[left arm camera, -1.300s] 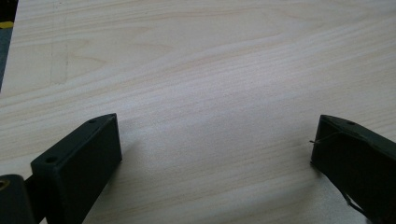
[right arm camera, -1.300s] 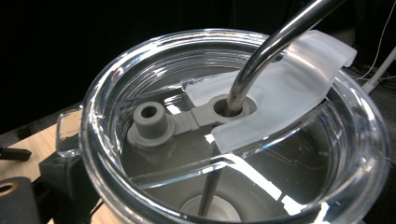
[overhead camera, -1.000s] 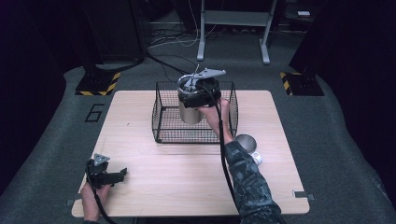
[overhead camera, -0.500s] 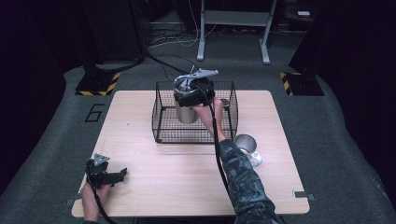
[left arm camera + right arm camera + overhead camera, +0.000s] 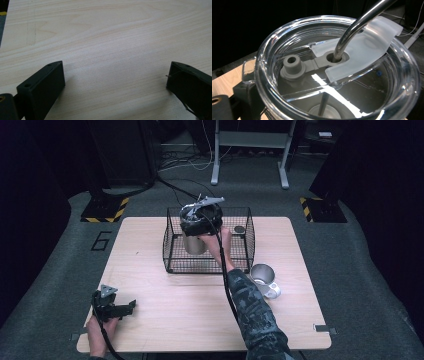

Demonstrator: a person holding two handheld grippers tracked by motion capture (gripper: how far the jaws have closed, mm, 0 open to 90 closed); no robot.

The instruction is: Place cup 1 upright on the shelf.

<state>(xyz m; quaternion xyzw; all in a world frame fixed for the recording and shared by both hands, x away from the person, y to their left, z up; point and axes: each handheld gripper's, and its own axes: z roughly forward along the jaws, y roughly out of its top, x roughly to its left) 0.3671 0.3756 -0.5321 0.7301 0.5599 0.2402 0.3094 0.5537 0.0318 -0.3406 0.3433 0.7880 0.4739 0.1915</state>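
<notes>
Brushed steel is seen at the centre of the work: a brushed-steel tumbler (image 5: 194, 244), cylindrical and capped with a clear round plastic lid (image 5: 337, 72) through which a bent metal straw (image 5: 352, 27) passes, is held inside the black wire basket (image 5: 172, 255) at the far middle of the pale wooden tabletop (image 5: 200, 320). It is gripped near its rim by the right tool (image 5: 199, 222). In the right gripper view one black jaw is pressed to the tumbler's wall at the lower left and the other is hidden behind the lid, so the tool is judged to be closed on the tumbler.

Compared with a second ago, the tumbler and the right tool are found slightly further towards the basket's left side and perhaps a little lower. Whether the base is already set on the basket floor cannot be told. The shift is read as the last part of placing the tumbler in the basket, with only the setting down and release left.

The left tool (image 5: 115, 75) is rested near the tabletop's near left corner, unchanged, its jaws spread wide with nothing between them. A second steel cup with a handle (image 5: 262, 275) is left on the tabletop just outside the basket's near right corner
</notes>
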